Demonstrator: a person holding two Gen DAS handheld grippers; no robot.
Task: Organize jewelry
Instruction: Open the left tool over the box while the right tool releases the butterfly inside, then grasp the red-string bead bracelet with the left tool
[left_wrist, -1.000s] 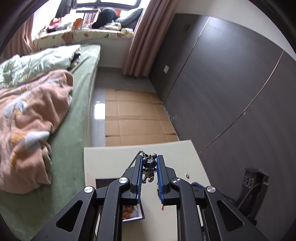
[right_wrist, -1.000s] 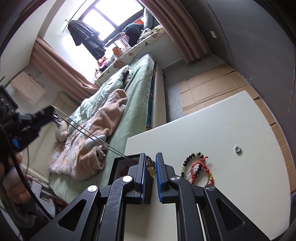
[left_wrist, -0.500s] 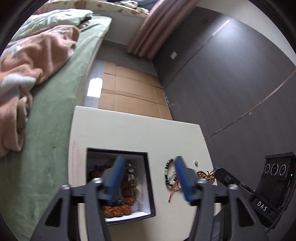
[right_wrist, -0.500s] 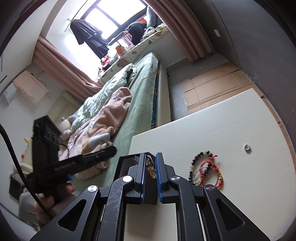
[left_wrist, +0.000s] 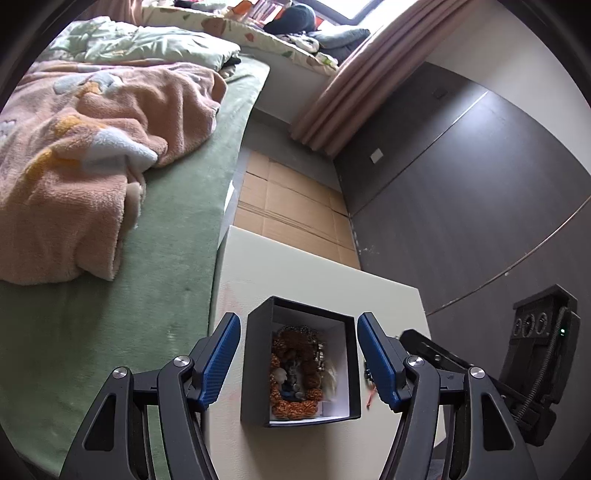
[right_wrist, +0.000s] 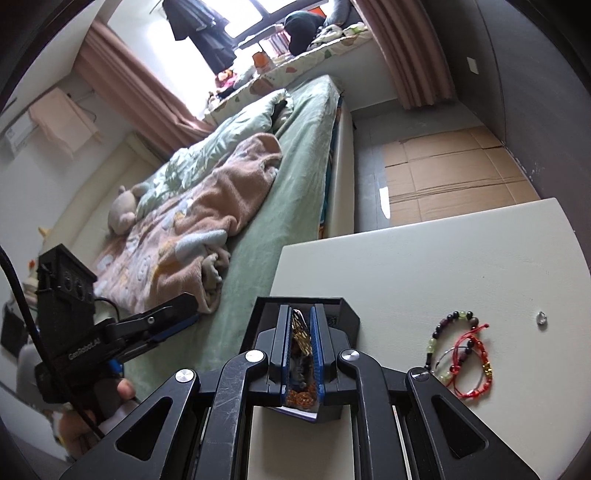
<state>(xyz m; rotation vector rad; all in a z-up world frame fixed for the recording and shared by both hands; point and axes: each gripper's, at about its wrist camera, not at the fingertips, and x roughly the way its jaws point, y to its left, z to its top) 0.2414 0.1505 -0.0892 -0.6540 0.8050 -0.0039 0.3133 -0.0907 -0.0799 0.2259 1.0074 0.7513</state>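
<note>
A black box (left_wrist: 255, 369) with a white lining stands on the white table (right_wrist: 443, 258), holding orange beads and a small grey figure pendant (left_wrist: 293, 376). My left gripper (left_wrist: 298, 319) hovers over the box; its jaws are opening and nothing is between the pads. My right gripper (right_wrist: 300, 314) is shut on a gold filigree piece (right_wrist: 301, 330), just above the box (right_wrist: 347, 317). Beaded and red-string bracelets (right_wrist: 461, 354) lie right of the box. A small ring (right_wrist: 541, 317) lies farther right.
A green bed (left_wrist: 147, 258) with a pink blanket (left_wrist: 92, 147) runs along the table's left edge. Cardboard sheets (right_wrist: 443, 173) cover the floor beyond the table, and a dark wall (left_wrist: 461, 203) stands on the right. A person's hand (right_wrist: 110, 398) holds the left gripper (right_wrist: 192, 308).
My left gripper let go of the figure pendant and chain, opened wide and sank over the box. My right gripper moved left over the box, still holding the gold piece.
</note>
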